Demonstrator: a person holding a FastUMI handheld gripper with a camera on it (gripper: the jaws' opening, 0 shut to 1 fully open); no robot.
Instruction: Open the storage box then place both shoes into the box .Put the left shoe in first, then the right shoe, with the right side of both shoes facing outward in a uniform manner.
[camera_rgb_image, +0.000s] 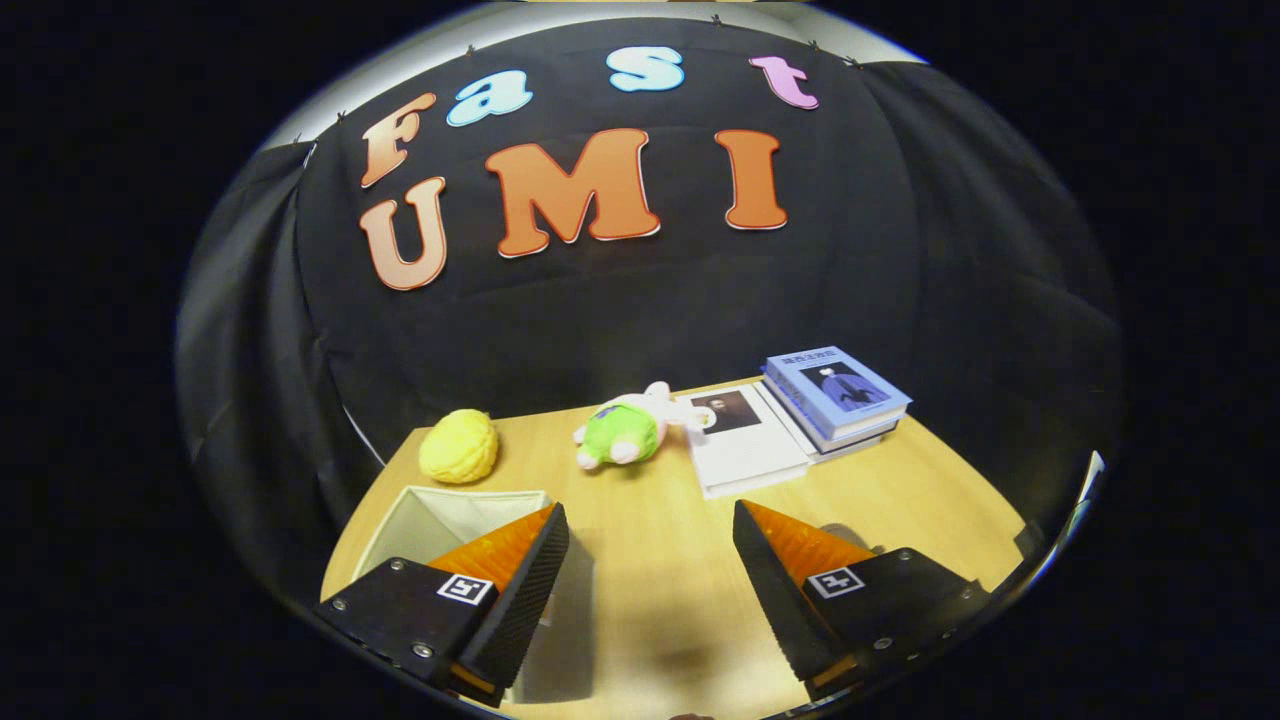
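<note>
The gripper (650, 545) hangs above the wooden table (650, 600) with its fingers spread wide apart and nothing between them. The storage box (440, 520), pale and open-topped, sits at the near left of the table, partly under the left finger (520, 570). Beyond the fingers, a yellow round toy (459, 446) lies at the far left, a green and white plush toy (625, 430) near the middle, and to its right a white book (745, 440) just beside a blue stack of books (835, 395).
</note>
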